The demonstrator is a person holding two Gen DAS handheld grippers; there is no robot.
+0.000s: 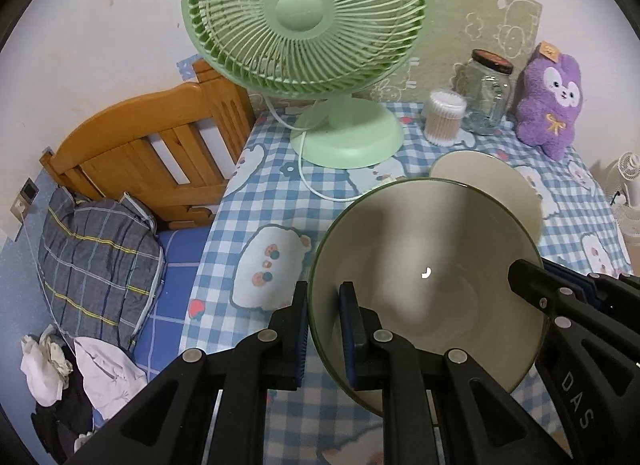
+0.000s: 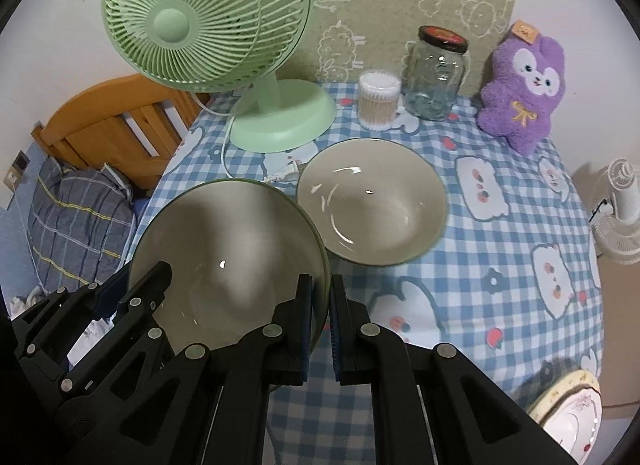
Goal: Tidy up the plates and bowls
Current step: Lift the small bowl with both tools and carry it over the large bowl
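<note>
Item: we are holding one green-rimmed bowl (image 1: 424,277), left gripper (image 1: 324,329) pinching its left rim, right gripper (image 2: 320,325) its right rim, above the tabletop (image 2: 500,265); second bowl (image 2: 372,201) is sitting just ahead-right.

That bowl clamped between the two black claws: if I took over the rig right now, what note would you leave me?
Left gripper: shut on the near bowl's left rim.
Right gripper: shut on the same bowl's right rim. Both hold it; it looks lifted off the checked tablecloth.
Second bowl: empty, on the cloth just beyond, in front of the green fan.
Patterned plate: at the table's near right edge.
Done: first bowl gripped.
Left: probably nest it in the second bowl, then deal with the plate. Keep both grips steady.
</note>
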